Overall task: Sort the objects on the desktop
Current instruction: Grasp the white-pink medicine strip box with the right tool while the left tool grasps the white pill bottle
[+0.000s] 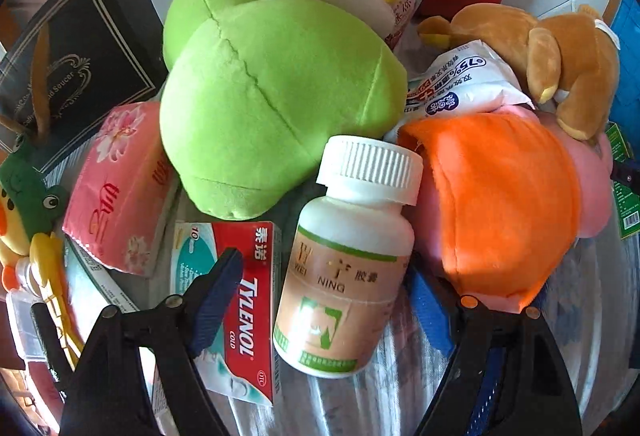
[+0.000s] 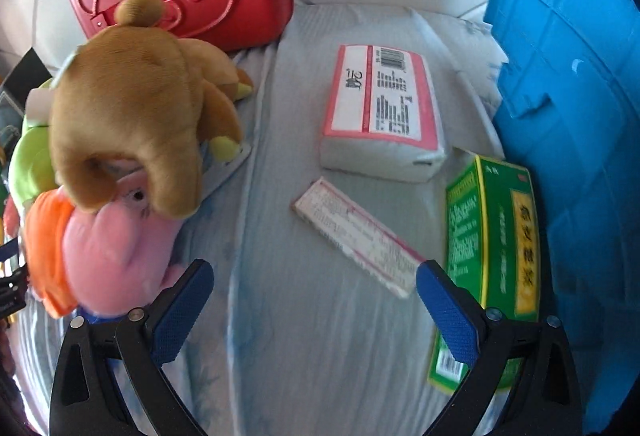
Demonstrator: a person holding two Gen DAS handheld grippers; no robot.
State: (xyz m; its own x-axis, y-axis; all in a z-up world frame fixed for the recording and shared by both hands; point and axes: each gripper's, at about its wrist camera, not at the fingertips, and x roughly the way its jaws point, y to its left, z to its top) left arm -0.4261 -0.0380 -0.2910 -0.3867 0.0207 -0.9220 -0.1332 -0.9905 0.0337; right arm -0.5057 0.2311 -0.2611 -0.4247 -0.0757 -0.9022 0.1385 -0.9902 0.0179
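A pale wrinkled cloth (image 2: pixel 320 316) covers the desk. The left gripper (image 1: pixel 324 296) gapes around a white pill bottle (image 1: pixel 344 268) (pads not pressing), centre-bottom. The right gripper (image 2: pixel 316 300) is open, empty; a slim box (image 2: pixel 356 236) lies mid-frame.

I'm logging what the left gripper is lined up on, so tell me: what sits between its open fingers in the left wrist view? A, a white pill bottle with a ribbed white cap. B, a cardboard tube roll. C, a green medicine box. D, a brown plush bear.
A: the white pill bottle with a ribbed white cap lies between the left gripper's spread fingers, pads not touching it.
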